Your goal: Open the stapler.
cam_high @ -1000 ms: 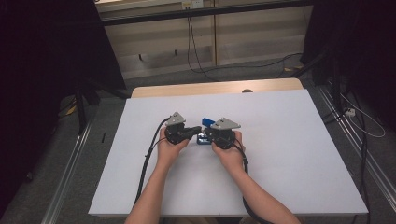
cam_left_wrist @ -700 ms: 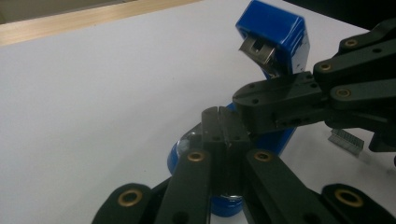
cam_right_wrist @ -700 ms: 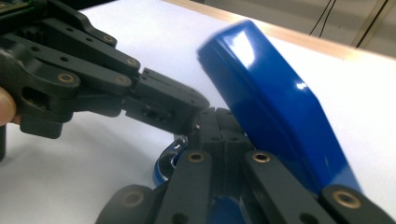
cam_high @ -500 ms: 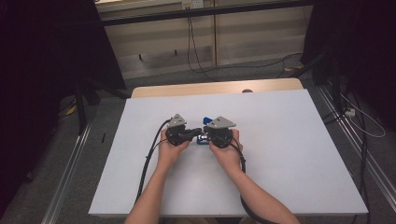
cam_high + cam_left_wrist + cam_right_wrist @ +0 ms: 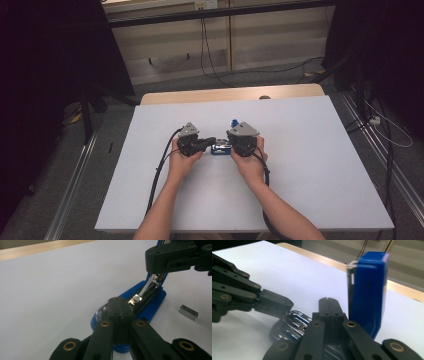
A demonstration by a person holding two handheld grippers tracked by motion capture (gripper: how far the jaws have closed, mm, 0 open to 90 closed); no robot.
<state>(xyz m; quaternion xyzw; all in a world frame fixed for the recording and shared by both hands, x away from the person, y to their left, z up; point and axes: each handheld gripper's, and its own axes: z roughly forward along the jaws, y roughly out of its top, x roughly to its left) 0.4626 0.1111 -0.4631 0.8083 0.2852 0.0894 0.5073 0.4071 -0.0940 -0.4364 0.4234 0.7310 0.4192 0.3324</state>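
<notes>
A blue stapler (image 5: 220, 149) lies hinged open on the white table (image 5: 310, 165) between both hands. Its blue lid (image 5: 368, 290) stands upright and its metal magazine (image 5: 292, 322) lies low over the base (image 5: 152, 302). My left gripper (image 5: 120, 303) is shut, its tips resting on the stapler's front end; in the high view this left gripper (image 5: 207, 142) points right. My right gripper (image 5: 329, 302) is shut too, with nothing seen between the jaws, just left of the lid. From above, the right gripper (image 5: 231, 137) meets the left one over the stapler.
A short strip of loose staples (image 5: 188, 312) lies on the table beside the stapler. A wooden edge (image 5: 230, 94) borders the table's far side. Black cables (image 5: 159, 175) trail from the grippers toward the near edge.
The blue lid's tip has shifted slightly right and up, toward the right gripper. Both hands stay nearly where they were.
</notes>
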